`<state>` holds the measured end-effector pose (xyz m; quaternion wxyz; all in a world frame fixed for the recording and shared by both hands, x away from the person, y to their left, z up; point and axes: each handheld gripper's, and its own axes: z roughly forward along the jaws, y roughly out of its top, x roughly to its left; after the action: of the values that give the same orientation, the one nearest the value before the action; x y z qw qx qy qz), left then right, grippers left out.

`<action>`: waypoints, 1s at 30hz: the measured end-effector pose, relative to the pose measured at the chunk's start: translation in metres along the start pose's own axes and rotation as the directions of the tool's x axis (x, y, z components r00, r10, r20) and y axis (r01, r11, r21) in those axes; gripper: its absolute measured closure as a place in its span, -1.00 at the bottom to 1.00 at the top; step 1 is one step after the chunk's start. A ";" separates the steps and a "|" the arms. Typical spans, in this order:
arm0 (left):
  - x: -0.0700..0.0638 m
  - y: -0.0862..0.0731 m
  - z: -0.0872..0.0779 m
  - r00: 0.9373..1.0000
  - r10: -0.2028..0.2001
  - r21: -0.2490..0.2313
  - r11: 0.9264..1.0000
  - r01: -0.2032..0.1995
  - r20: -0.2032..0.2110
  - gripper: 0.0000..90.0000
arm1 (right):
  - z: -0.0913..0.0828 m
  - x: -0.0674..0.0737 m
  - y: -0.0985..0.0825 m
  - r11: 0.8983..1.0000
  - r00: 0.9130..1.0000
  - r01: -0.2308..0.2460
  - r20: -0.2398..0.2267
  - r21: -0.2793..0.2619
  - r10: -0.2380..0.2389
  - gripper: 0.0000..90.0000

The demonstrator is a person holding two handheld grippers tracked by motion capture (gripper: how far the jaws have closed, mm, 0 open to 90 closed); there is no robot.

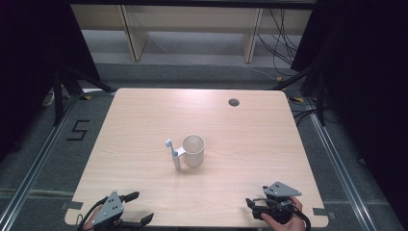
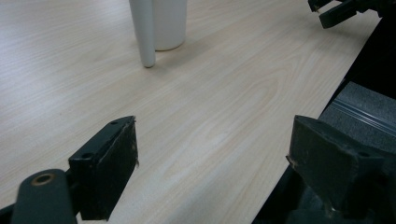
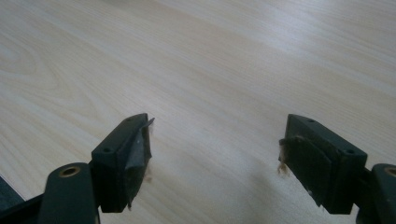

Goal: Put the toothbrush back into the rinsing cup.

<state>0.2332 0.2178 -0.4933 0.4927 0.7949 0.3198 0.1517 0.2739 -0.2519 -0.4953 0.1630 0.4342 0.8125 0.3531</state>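
Starting at the left: left gripper [image 1: 136, 208] sits at the near-left table [image 1: 144, 110] corner, jaws spread wide, holding nothing. Mid-table stands the white cup [image 1: 194, 150], upright, w/ a toothbrush [image 1: 173, 155] leaning on its left side, handle foot on the wood, head up. Right gripper [image 1: 254, 206], near-right edge, also agape & empty. Brush side faces left gripper, so I'd judge that one slightly better placed; both well apart from it.

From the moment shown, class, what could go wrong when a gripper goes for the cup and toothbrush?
1. The white toothbrush leans against the white cylindrical cup; nudging either could topple the brush.
2. The cup looks light and empty, so an off-centre squeeze may tip it.
3. The left gripper and right gripper sit near the wooden table edge, far from both items.
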 end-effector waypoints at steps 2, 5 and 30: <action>-0.002 -0.002 0.000 1.000 0.014 0.009 1.000 -0.014 -0.009 -0.67 | 0.000 0.000 0.000 1.000 1.000 -0.004 -0.002 -0.004 0.004 -0.46; -0.005 -0.005 0.000 1.000 0.029 0.031 0.999 -0.029 0.001 -0.67 | -0.001 0.001 0.000 1.000 1.000 -0.015 -0.007 0.009 0.015 -0.46; -0.026 -0.015 0.009 0.980 0.197 0.216 0.956 -0.198 0.026 -0.67 | 0.000 0.005 0.001 1.000 1.000 0.018 0.012 -0.005 -0.017 -0.47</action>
<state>0.2131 0.1988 -0.5085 0.3857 0.8723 0.2525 0.1628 0.2714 -0.2474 -0.4947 0.1722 0.4288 0.8143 0.3513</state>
